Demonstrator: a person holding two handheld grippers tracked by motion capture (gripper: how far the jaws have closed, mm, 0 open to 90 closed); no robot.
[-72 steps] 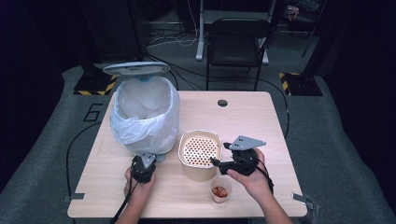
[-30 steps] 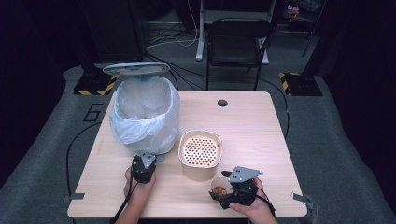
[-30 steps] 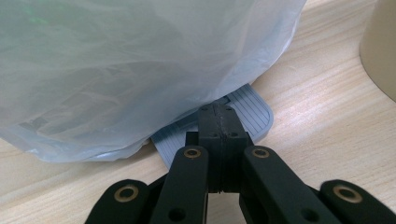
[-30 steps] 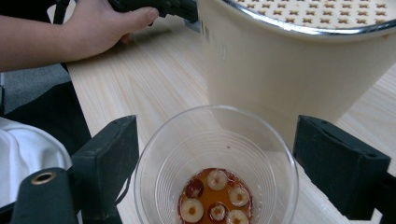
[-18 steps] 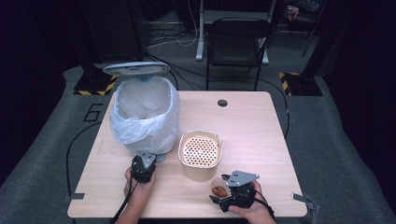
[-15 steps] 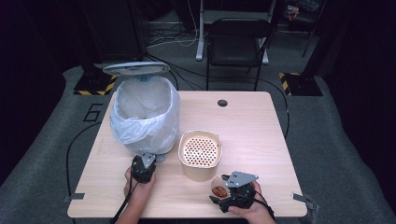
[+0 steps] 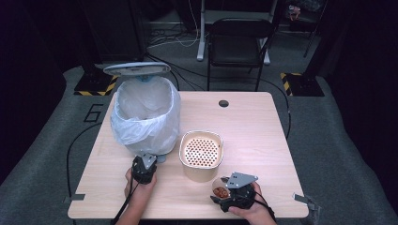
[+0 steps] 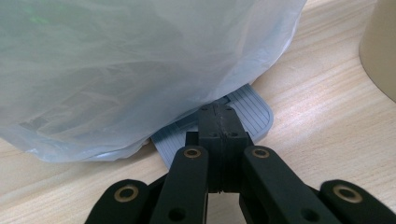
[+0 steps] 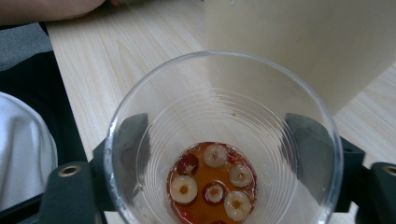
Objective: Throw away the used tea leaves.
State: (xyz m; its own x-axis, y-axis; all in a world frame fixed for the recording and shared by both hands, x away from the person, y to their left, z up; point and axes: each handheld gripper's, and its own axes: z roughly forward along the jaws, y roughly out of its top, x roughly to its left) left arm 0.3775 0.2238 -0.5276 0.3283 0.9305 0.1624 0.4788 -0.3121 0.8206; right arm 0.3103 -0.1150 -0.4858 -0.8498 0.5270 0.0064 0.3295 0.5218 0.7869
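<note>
**Cup sits between the right jaws, strainer bowl just behind it**

Right gripper (image 7: 224, 193) is at the near edge of the table (image 7: 263, 122), jaws either side of a clear plastic cup (image 9: 223, 140). They've just been closing in with the cup between them; the right gripper view shows both black pads against or just at the cup wall, and I can't tell for sure that they press yet. The cup stands upright, with a little amber liquid and sliced red fruit (image 9: 212, 184) in the bottom.

Key relation: the cream bowl with the perforated insert (image 7: 201, 152) is directly beyond the cup and just beside it, with the lined bin (image 7: 145, 117) further left. My guess is the cup goes up and tips forward over that insert, a short move for the right hand.

Left gripper (image 7: 143, 169) is fully shut with nothing in it, its tips on the bin's grey pedal (image 8: 252, 112). The bin lid (image 7: 136, 69) stands open.

The high view gives the layout but hides the cup contents and pad contact; the right gripper view shows both. The left gripper view shows the pedal contact.
</note>
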